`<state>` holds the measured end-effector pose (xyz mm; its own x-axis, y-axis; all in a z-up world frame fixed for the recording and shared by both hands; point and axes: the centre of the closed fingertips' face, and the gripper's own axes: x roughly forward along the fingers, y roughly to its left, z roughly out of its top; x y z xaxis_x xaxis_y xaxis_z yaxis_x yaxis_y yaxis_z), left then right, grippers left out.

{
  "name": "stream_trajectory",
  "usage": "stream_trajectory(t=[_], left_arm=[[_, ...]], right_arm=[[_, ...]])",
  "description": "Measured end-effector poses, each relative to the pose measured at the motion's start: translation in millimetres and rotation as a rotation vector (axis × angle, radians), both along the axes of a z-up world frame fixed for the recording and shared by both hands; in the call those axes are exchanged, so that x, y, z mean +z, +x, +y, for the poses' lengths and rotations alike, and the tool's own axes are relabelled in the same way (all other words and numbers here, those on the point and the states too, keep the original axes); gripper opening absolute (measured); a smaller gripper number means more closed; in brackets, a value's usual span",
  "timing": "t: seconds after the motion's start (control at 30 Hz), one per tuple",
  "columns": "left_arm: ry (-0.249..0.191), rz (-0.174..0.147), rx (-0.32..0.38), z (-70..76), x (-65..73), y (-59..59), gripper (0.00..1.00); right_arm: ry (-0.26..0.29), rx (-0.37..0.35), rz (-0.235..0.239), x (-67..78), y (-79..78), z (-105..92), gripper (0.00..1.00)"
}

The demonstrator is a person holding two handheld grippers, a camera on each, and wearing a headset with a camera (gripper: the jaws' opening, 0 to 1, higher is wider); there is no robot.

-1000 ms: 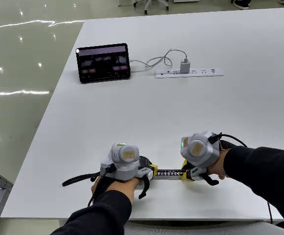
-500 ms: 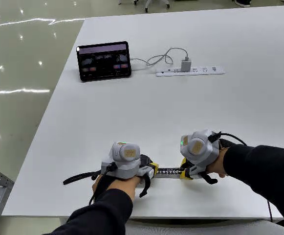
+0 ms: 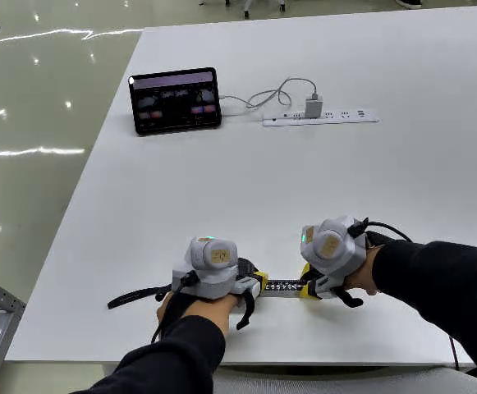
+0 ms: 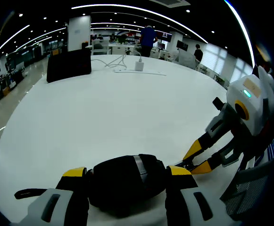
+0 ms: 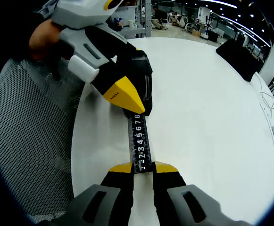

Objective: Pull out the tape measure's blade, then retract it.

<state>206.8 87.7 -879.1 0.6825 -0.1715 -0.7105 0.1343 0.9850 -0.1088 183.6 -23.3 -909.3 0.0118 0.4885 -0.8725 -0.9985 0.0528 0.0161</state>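
Blade [image 5: 139,141] of the tape measure is pulled out a short way, bridging the gap between your two grippers, with its printed numerals up to 8 facing upward. Your left gripper [image 4: 127,172] is clenched on the black case [image 4: 122,186], one yellow-tipped jaw against each side. The case rests on the white table [image 3: 304,180] near the front edge. Your right gripper [image 5: 141,167] pinches the blade's free end, its jaws closed together over the lowest numerals. From the head view the grippers sit close together, facing each other along the blade. Well apart from them, toward the far side of the table, a tablet [image 3: 175,101] shows a lit screen. A white cable [image 3: 259,100] runs from it to a charger [image 3: 313,107] plugged into a power strip [image 3: 337,117].
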Motion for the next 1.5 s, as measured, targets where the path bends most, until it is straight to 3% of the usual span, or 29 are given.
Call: stream_trajectory(t=[1.5], left_arm=[[-0.005, 0.002, 0.005, 0.2, -0.6, 0.5, 0.62]], right_arm=[[0.010, 0.032, -0.004, 0.7, -0.5, 16.9, 0.11]])
